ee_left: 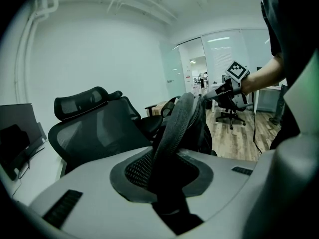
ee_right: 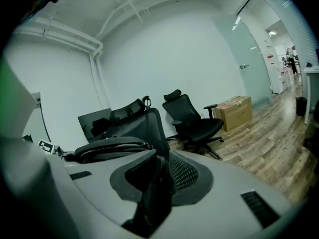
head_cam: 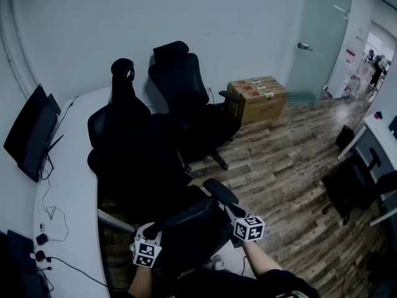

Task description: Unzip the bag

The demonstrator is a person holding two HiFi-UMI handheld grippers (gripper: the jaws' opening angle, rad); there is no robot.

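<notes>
Left gripper point(ee_left: 164, 183) jaws narrowly apart, pinching padded mesh edge of black bag point(ee_left: 180, 126). Right gripper point(ee_right: 154, 193) jaws nearly together on dark fold of bag. Bag hangs low between both grippers, beside white counter point(head_cam: 68, 166) edge. Office chairs point(head_cam: 186, 98) crowd ahead; wood floor point(head_cam: 279, 166) open rightward. Head view gives bag as dark mass only; left gripper view shows mesh.

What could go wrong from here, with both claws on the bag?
1. The right claw is shut on a dark piece of the bag, and I can't tell whether that piece is the zipper pull. If it's fabric, pulling would likely drag the bag instead of opening it.
2. The left claw grips a padded strap, not the body. That anchor is loose, so the bag may twist or follow the pull.
</notes>
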